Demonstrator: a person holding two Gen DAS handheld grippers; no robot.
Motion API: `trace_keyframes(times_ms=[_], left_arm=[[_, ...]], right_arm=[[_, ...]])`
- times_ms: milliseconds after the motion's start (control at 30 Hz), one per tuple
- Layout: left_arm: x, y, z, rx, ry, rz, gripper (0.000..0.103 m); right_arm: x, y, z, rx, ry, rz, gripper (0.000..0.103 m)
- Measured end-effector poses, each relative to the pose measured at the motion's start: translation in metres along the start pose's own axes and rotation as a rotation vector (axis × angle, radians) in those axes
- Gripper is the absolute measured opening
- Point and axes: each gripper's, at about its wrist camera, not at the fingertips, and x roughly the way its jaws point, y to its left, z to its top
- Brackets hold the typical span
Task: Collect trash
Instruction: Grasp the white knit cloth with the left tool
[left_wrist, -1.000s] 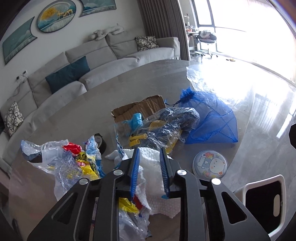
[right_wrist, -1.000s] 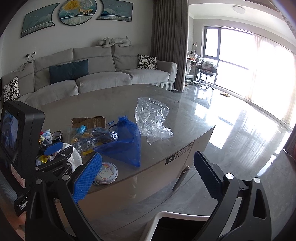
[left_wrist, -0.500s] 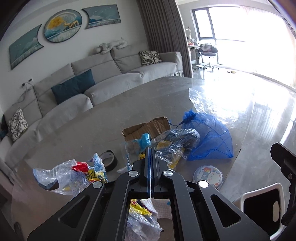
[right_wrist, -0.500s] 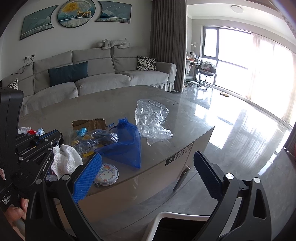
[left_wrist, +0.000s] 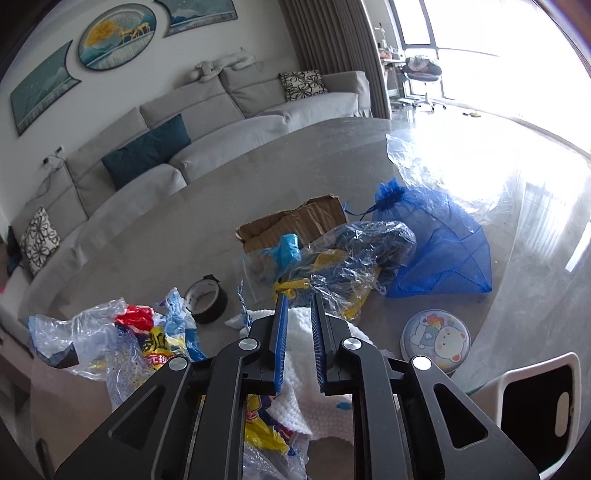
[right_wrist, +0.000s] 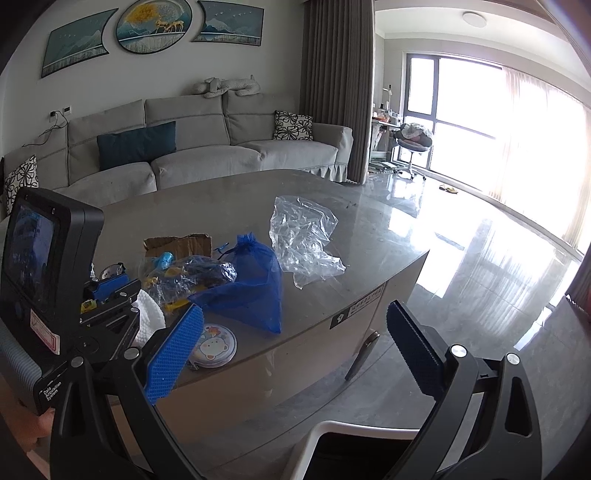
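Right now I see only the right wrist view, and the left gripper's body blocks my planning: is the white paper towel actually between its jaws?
Observer: Yes. In the left wrist view the white paper towel fills the narrow gap of the left gripper. Its jaws have just been opening, and I cannot tell whether the pads pinch it.
Operator: Anything hidden behind that gripper?
Observer: A pile of crumpled wrappers, red, yellow and clear, lies on the table to the gripper's left.
Operator: And underneath it?
Observer: A yellow printed wrapper shows below the fingers, against the towel's near edge.
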Motion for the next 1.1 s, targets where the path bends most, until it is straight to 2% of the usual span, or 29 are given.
trace_keyframes(times_ms=[33, 100, 167, 200, 267, 400, 433, 500, 567, 667, 767, 1100], left_arm=[[0.001, -0.002, -0.001, 0.011, 0.002, 0.007, 0.019], [0.003, -0.003, -0.002, 0.011, 0.012, 0.014, 0.033], [0.004, -0.005, -0.004, 0.015, 0.016, 0.028, 0.073], [0.003, -0.006, -0.006, 0.018, 0.011, 0.039, 0.077], [0.005, -0.008, -0.009, 0.026, 0.013, 0.062, 0.078], [0.02, -0.01, -0.014, 0.04, 0.077, 0.067, 0.078], [0.023, -0.011, -0.016, 0.05, 0.089, 0.065, 0.077], [0.027, -0.011, -0.019, 0.048, 0.105, 0.041, 0.067], [0.028, -0.009, -0.02, 0.033, 0.128, 0.012, 0.045], [0.028, -0.011, -0.022, 0.041, 0.14, -0.004, 0.022], [0.023, -0.01, -0.023, 0.032, 0.137, -0.018, 0.013], [-0.005, -0.008, -0.017, 0.011, 0.075, -0.027, 0.009]], right_arm=[[0.001, -0.001, 0.0, 0.001, 0.001, -0.001, 0.099], [0.002, -0.002, 0.0, 0.006, 0.004, -0.001, 0.099], [0.003, -0.004, -0.001, 0.01, 0.007, 0.0, 0.099], [0.003, -0.004, -0.001, 0.01, 0.008, 0.001, 0.099], [0.003, -0.004, -0.001, 0.01, 0.008, 0.001, 0.099], [0.003, -0.005, -0.001, 0.01, 0.007, 0.0, 0.099], [0.003, -0.005, -0.001, 0.012, 0.007, 0.0, 0.099], [0.003, -0.005, -0.002, 0.012, 0.006, -0.001, 0.099], [0.002, -0.006, -0.002, 0.012, 0.005, -0.001, 0.099], [0.002, -0.006, -0.001, 0.014, 0.004, -0.001, 0.099], [0.003, -0.006, -0.001, 0.012, 0.005, 0.0, 0.099], [-0.001, -0.002, -0.003, 0.014, -0.02, 0.026, 0.099]])
